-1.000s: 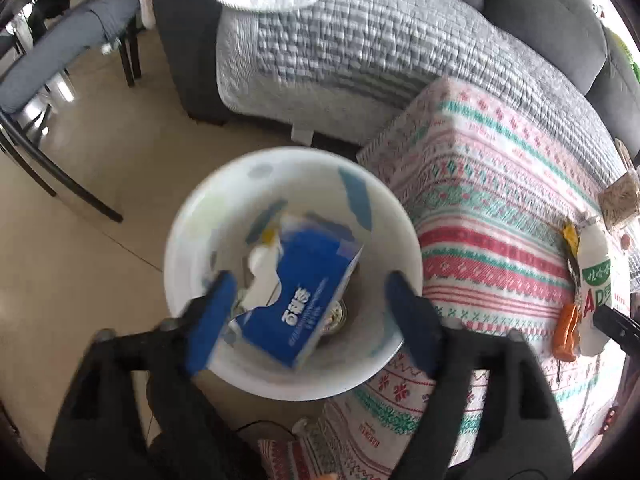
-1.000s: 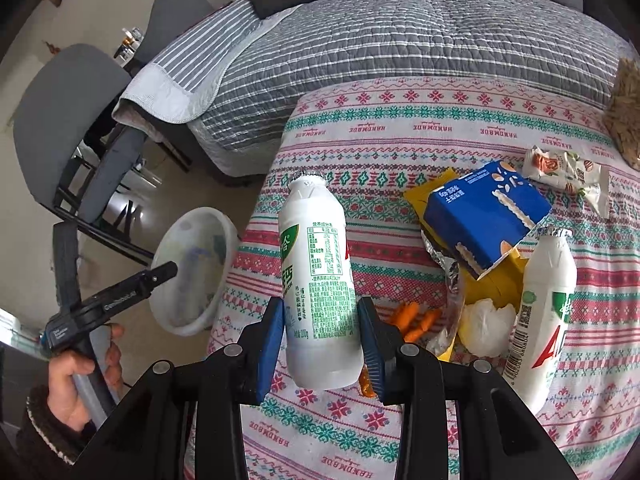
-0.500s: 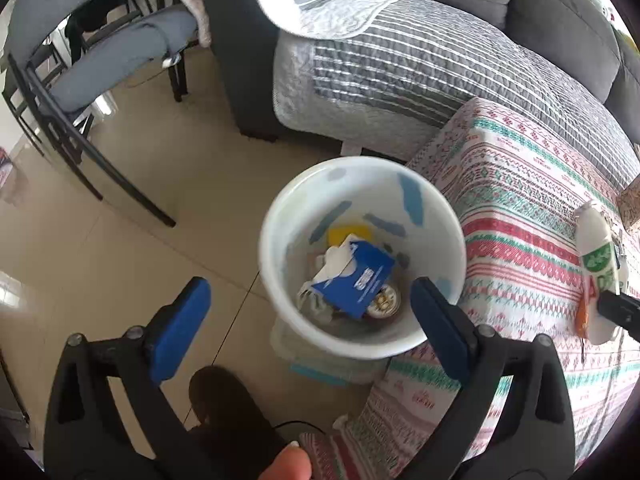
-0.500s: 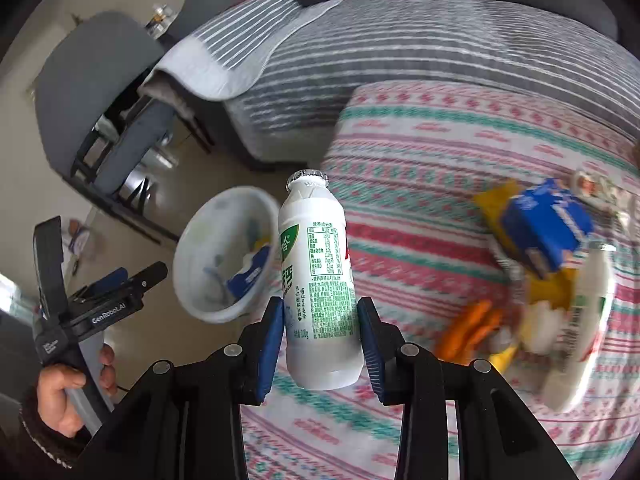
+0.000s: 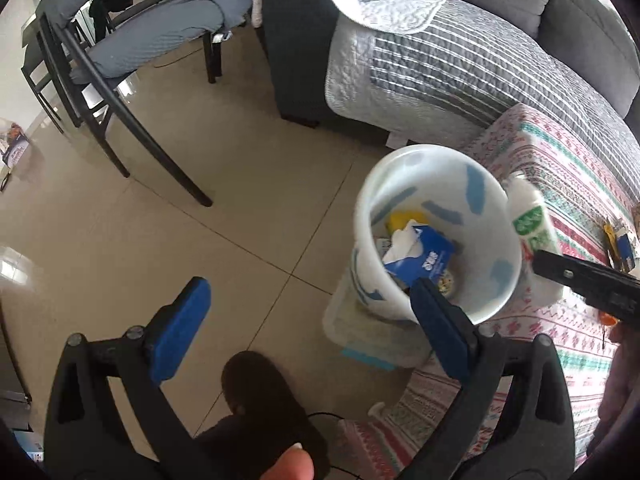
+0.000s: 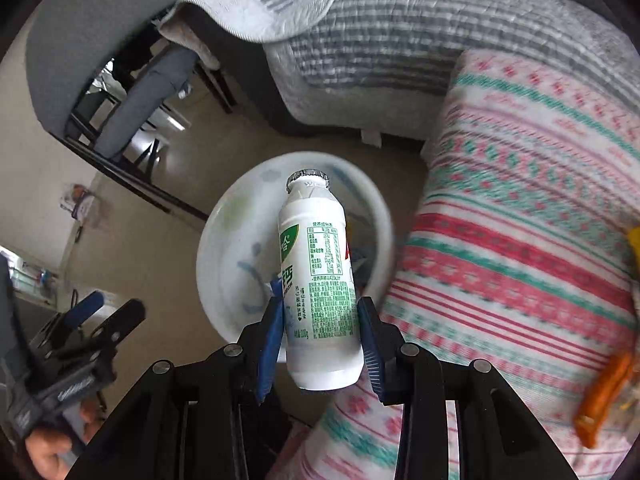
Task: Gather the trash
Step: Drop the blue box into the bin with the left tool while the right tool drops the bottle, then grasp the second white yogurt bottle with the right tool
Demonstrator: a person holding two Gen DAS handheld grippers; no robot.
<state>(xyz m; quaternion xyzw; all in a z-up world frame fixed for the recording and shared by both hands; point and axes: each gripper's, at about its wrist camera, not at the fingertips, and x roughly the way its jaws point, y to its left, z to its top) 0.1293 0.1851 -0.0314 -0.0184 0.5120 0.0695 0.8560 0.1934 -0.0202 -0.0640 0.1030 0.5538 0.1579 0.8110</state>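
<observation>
White plastic fills the centre of the right wrist view: a drink bottle (image 6: 318,280) with green print, cap up, clenched between the blue pads of the right tool (image 6: 320,340), hangs above the open mouth of a white waste bin (image 6: 224,264) standing on the tiled floor (image 6: 152,240). At the right of the frame lies the bench (image 6: 520,240) under a red, green and white patterned cloth, with an orange wrapper (image 6: 604,392) near its lower right edge. In the left wrist view the left tool (image 5: 308,328) is released, pads spread wide over bare floor with nothing between them, its jaws having just been opening. The bin sits right of centre, holding a blue carton (image 5: 420,256) and a yellow scrap (image 5: 404,218). A grey chair (image 5: 152,32) occupies the upper left and a striped quilted sofa (image 5: 440,60) the upper right.
</observation>
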